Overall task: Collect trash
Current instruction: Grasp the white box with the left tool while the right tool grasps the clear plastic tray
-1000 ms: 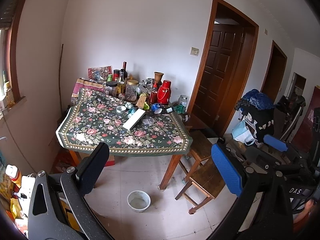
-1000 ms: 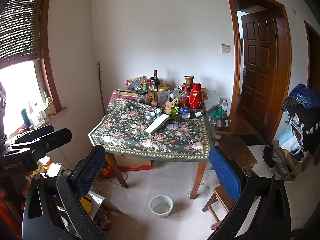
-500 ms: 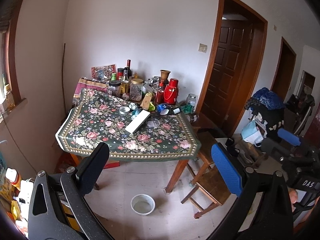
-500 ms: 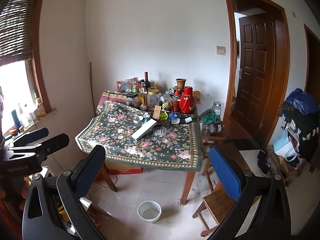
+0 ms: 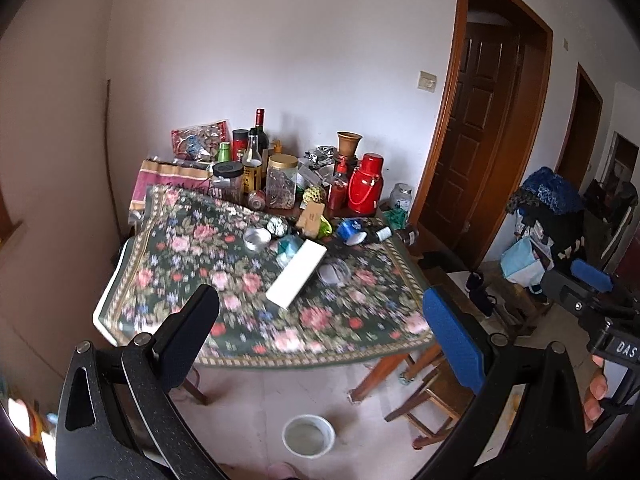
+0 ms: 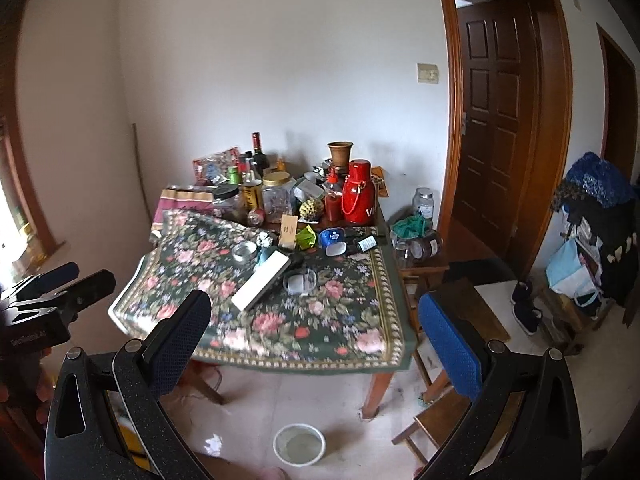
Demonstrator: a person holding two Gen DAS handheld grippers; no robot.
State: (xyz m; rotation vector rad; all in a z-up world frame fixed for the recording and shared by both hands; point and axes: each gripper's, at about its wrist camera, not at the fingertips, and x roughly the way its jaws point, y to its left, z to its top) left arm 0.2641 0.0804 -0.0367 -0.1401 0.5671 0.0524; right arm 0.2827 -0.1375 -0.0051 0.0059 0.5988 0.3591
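Floral table [image 5: 168, 280], both grippers open, empty

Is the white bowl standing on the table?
No, the white bowl stands on the floor in front of the table, not on it.

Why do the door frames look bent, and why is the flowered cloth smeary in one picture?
Left wrist view: the fisheye lens bows the door frame, and motion blur smears the tablecloth; corners go dark. Right wrist view: the door frame bows the same way, the tablecloth is sharper, and daylight washes out the window at the left edge.
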